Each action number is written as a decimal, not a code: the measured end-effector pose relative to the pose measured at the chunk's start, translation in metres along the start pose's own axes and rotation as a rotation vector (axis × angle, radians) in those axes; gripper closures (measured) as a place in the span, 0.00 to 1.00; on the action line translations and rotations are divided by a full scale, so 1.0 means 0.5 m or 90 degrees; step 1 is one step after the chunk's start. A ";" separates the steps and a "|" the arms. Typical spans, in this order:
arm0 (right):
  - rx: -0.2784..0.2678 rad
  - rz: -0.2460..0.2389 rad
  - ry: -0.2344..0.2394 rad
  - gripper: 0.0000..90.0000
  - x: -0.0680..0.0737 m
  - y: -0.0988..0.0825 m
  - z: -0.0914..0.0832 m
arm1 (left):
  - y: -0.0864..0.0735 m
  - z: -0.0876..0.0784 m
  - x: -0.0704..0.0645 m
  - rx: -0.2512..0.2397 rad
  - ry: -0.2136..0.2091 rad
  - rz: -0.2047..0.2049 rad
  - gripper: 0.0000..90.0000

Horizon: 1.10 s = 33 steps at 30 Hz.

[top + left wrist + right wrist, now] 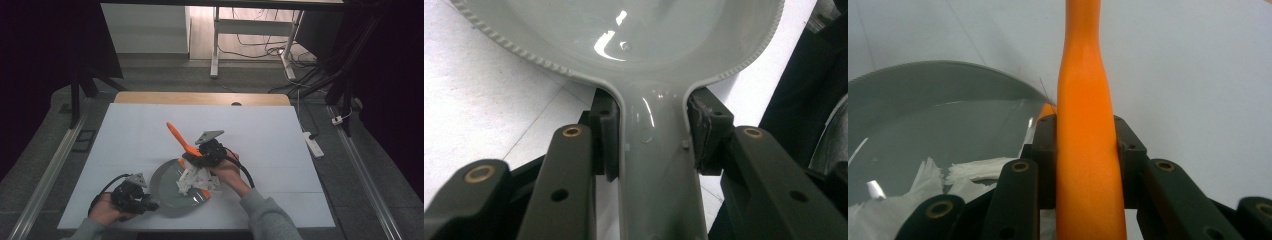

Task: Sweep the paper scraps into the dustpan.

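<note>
One grey dustpan (170, 192) was clamped at its handle by the left gripper (145, 202). The right gripper (200, 157) gripped one orange brush (176, 135) over white scraps (192, 181).

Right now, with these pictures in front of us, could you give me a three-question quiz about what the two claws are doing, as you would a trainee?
1. True or false: the left claw is clamped on the handle of the grey pan.
2. What colour is the tool handle in the right claw?
A. green
B. orange
C. blue
3. What lies in the pan under the right claw?

Key:
1. True; both pads press the handle's sides.
2. B.
3. White shredded pieces; what they are made of cannot be told.
</note>
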State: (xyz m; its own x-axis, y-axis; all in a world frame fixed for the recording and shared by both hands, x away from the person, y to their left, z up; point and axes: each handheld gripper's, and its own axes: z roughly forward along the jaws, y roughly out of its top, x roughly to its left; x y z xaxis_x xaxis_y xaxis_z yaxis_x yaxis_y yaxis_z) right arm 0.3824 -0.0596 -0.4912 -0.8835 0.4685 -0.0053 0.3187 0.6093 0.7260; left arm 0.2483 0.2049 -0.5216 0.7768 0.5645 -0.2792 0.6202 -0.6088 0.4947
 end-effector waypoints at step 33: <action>-0.103 0.045 -0.049 0.78 -0.018 -0.035 -0.143 | -0.001 0.002 0.000 -0.002 -0.001 -0.001 0.68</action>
State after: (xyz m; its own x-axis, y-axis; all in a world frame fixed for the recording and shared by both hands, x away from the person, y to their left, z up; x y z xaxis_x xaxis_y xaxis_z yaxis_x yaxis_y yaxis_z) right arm 0.3604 -0.1204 -0.4547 -0.8301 0.5575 0.0015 0.3142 0.4656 0.8273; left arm 0.2481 0.2047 -0.5224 0.7764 0.5642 -0.2810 0.6207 -0.6069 0.4965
